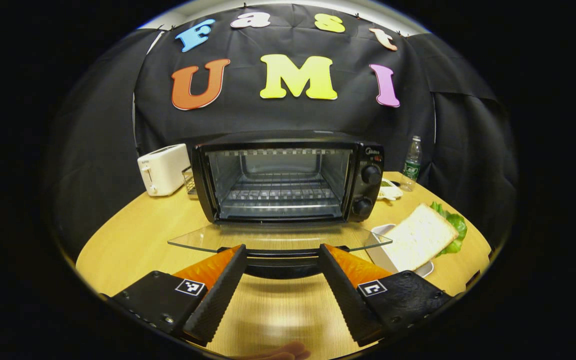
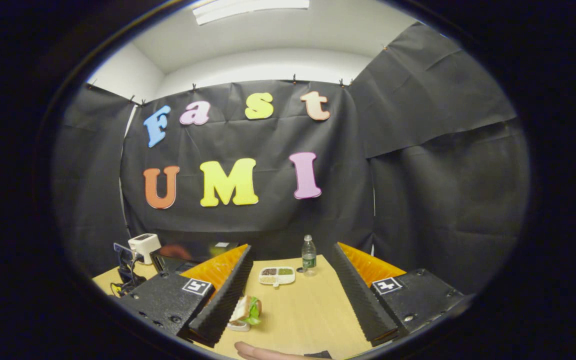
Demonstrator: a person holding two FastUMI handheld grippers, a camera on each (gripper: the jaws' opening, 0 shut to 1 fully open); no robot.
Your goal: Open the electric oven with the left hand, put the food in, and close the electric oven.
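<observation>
The black electric oven (image 1: 288,175) stands open on the wooden table (image 1: 133,235), its glass door (image 1: 273,236) lowered flat toward me and the wire rack inside bare. My left gripper (image 1: 282,248) is open, its fingers standing either side of the door's dark handle (image 1: 280,264) without pressing on it. The food, a bread slice with lettuce (image 1: 420,235) on a small white dish, lies to the right of the door. In the right gripper view that sandwich (image 2: 247,310) lies low beside the left finger, and my right gripper (image 2: 292,247) hangs open above the table, holding nothing.
A white toaster (image 1: 163,169) stands left of the oven, with a wire basket between them. A water bottle (image 1: 411,164) and a white sauce dish (image 1: 389,190) sit to the oven's right. In the right gripper view the bottle (image 2: 308,256) and sauce dish (image 2: 277,275) lie ahead.
</observation>
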